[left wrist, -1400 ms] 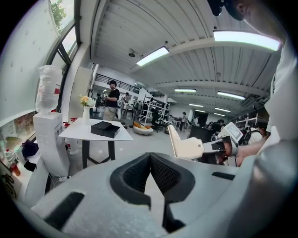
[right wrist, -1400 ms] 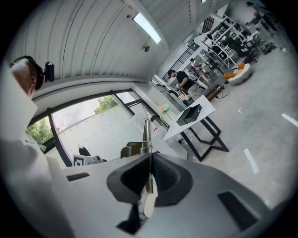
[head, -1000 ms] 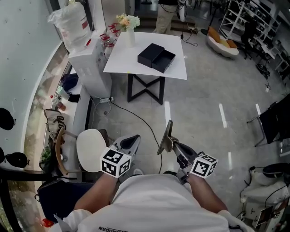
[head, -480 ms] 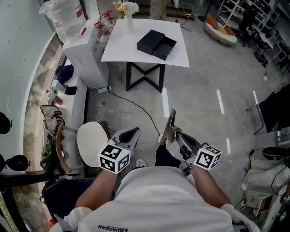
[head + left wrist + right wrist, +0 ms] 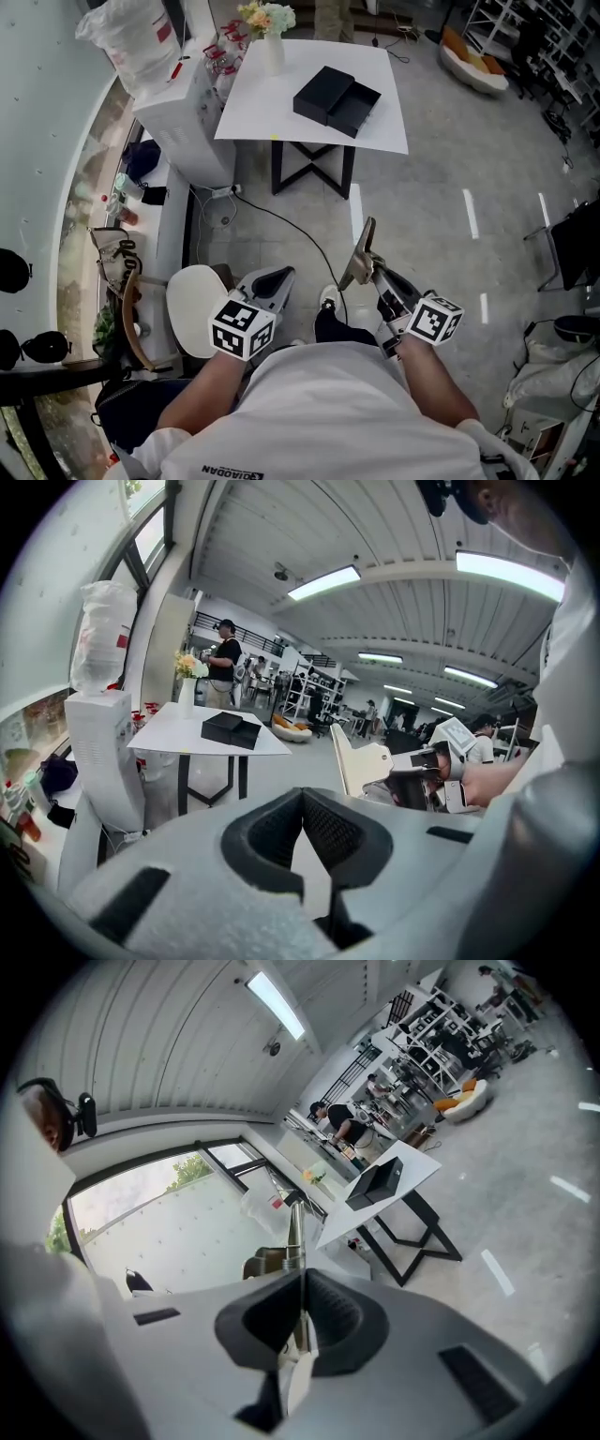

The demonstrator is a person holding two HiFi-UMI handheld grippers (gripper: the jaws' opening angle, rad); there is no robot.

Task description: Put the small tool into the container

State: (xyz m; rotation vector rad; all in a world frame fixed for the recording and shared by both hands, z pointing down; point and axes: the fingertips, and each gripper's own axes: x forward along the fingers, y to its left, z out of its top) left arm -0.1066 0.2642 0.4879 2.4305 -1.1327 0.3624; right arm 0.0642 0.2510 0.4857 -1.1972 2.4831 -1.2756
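- Gripping the small tool by its lower end, the right gripper sits low in the head view, just ahead of the person's body. Its pads are pressed together on the tool's flat faces, and the free end points up and forward.
- Seen edge-on in the right gripper view, the tool is a thin line between the pads, so it appears flat and slim.
- Just beside it but apart, the left gripper has its jaws closed on nothing. Its own view shows the pads meeting at the tip with only floor behind them.
- The tool looks like stiff, light metal. Its smooth faces could slide or pivot in the pads if the long free end knocked against something. Clamping across the flat faces near the base, as now, seems the sound place to hold it.
- Bare grey floor with a trailing cable lies between the grippers and the white table, which stands well ahead.
- The container, a black box whose right-hand half looks open, rests on that table. The tool is well apart from it, so the task is likely at the carrying stage.
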